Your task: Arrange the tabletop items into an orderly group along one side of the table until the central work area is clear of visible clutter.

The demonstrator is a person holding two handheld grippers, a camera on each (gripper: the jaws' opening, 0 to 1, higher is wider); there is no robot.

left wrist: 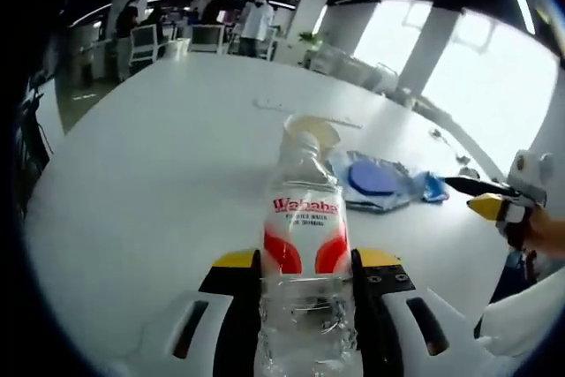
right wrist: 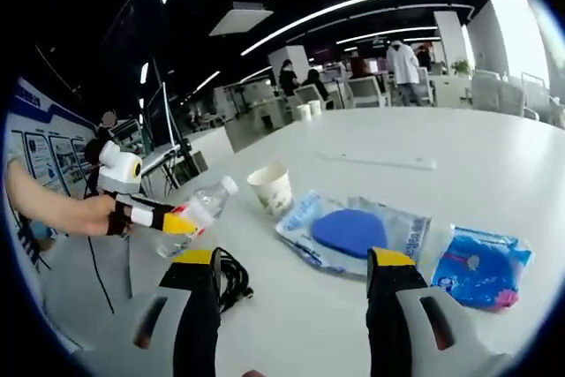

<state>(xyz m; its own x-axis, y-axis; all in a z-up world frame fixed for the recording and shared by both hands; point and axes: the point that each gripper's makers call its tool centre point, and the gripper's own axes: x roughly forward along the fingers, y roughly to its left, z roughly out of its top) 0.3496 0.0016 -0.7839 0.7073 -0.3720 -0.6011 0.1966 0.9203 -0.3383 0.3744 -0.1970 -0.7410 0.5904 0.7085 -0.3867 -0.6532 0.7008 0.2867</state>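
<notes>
On the white bench (right wrist: 494, 156) lie a clear packet with a blue disc (right wrist: 353, 232), a small blue packet (right wrist: 484, 267) and a paper cup (right wrist: 271, 188). The left hand-held gripper (left wrist: 305, 262) clamps the water bottle (left wrist: 305, 245) above the bench; the right hand-held gripper (right wrist: 291, 258) stands apart, empty.

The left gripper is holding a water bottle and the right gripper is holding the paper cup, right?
Not quite. The left gripper does hold the water bottle, but the right gripper holds nothing. The right gripper view shows its fingers open and the paper cup standing on the table, apart from them.
</notes>
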